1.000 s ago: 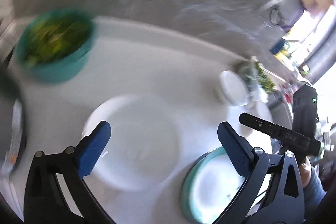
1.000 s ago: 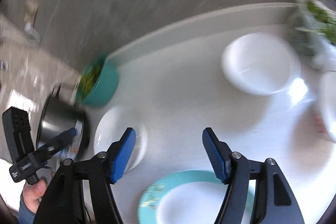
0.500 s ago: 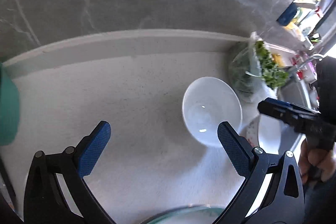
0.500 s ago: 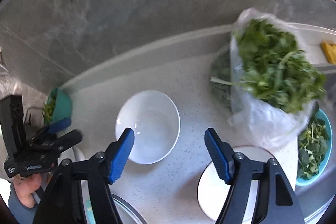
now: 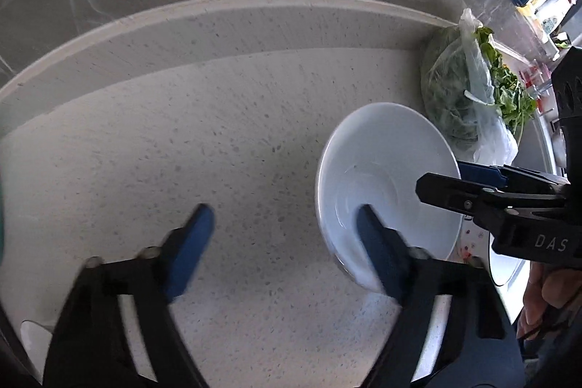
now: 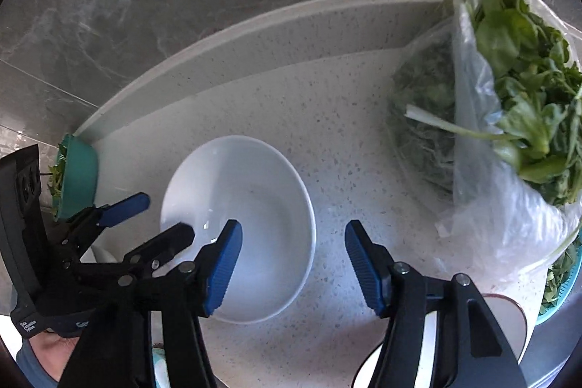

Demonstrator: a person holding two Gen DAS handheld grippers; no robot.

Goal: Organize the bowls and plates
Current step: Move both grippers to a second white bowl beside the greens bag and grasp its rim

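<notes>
An empty white bowl sits on the speckled counter. My left gripper is open and empty; its right finger is over the bowl's near left rim. It also shows in the right wrist view at the bowl's left side. My right gripper is open and empty; its left finger is over the bowl's near part. It shows in the left wrist view at the bowl's right rim. A white plate lies at the lower right.
A clear bag of leafy greens stands right of the bowl. A teal bowl of greens sits at the far left by the raised back ledge. Another teal dish of greens lies at the right edge.
Both grippers have come closer to the white bowl, which now looks larger. My left gripper's fingers have drawn somewhat nearer together and are blurred. The right gripper's finger now reaches over the bowl.
</notes>
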